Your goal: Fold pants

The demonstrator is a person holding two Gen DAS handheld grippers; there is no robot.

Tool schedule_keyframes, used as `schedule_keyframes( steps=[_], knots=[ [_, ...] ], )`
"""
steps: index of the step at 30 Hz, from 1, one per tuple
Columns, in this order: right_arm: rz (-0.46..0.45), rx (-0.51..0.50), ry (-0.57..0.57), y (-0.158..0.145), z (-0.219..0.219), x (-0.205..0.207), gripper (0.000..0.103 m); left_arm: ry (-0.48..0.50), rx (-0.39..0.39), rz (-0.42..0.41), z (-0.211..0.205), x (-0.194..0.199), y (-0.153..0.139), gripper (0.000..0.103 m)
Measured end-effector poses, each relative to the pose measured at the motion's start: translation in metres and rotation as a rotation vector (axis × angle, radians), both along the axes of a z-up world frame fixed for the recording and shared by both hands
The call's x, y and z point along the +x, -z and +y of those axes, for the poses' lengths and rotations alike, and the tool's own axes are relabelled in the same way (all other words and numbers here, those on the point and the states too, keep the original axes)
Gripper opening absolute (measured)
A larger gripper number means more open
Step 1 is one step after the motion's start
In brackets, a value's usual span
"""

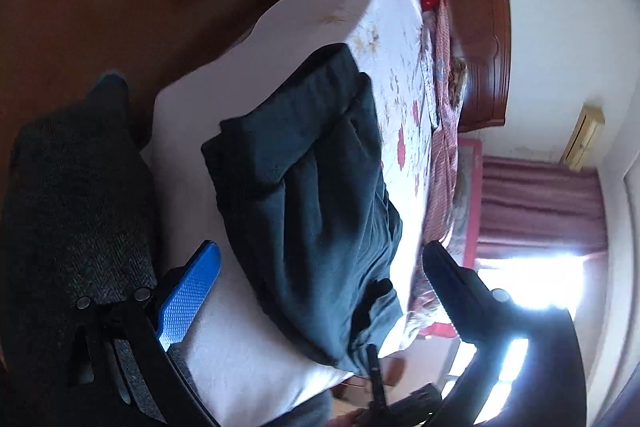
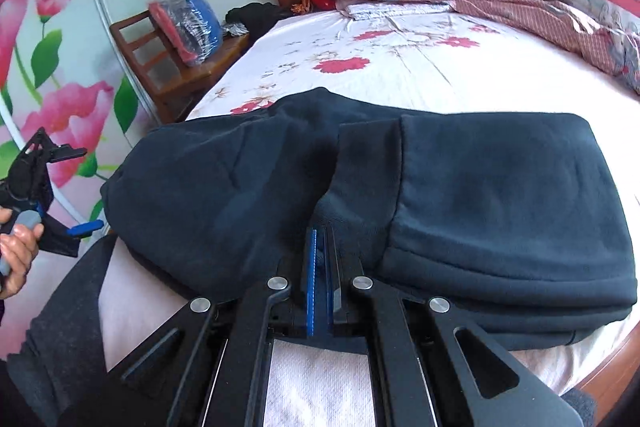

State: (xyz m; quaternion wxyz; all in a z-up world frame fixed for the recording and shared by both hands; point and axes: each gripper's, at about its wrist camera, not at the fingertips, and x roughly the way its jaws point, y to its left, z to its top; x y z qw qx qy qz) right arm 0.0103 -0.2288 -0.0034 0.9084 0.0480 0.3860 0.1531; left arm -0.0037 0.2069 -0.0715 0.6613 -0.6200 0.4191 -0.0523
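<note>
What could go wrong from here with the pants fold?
1. The right claw is shut at the near edge of the dark pants; whether it has any fabric is unclear, so a pull might lift nothing or only the top layer.
2. The left claw is open and off the pants, so nothing pins the stack and it may slide on the bed sheet.

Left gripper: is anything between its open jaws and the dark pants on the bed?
Nothing visible. The left gripper is held off the bed's near-left corner, jaws wide, facing the pants with only bare sheet between.
</note>
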Motion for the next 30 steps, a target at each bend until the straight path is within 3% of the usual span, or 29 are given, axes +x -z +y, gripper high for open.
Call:
schedule_keyframes(
  steps=[3, 6, 11, 17, 18, 19, 24, 25, 30],
  knots=[
    [0.003, 0.012, 0.008, 0.0, -0.001, -0.004, 0.002, -0.001, 0.011, 0.018, -0.011, 0.008, 0.013, 0.101],
    [0.007, 0.014, 0.01, 0.002, -0.007, -0.002, 0.002, -0.076, 0.026, -0.017, -0.015, 0.016, 0.019, 0.101],
    [0.011, 0.042, 0.035, 0.001, -0.014, -0.008, 0.002, -0.133, 0.133, 0.018, -0.028, 0.026, 0.02, 0.101],
    [0.03, 0.048, 0.058, 0.002, -0.021, -0.016, 0.002, -0.162, 0.198, -0.045, -0.036, 0.025, 0.021, 0.1],
    [0.038, 0.043, 0.058, 0.003, -0.021, -0.016, 0.002, -0.171, 0.2, -0.043, -0.035, 0.024, 0.021, 0.092],
    [0.048, 0.04, 0.06, 0.005, -0.021, -0.015, 0.002, -0.17, 0.213, -0.019, -0.036, 0.022, 0.022, 0.075],
    [0.079, 0.045, 0.065, 0.015, -0.02, -0.012, 0.002, -0.171, 0.137, -0.008, -0.014, 0.013, 0.04, 0.041],
    [0.084, 0.039, 0.064, 0.017, -0.02, -0.011, 0.002, -0.179, 0.104, -0.005, -0.012, 0.012, 0.043, 0.035],
    [0.099, 0.05, 0.07, 0.022, -0.023, -0.01, 0.002, -0.186, 0.127, 0.038, -0.016, 0.01, 0.03, 0.029]
  ],
)
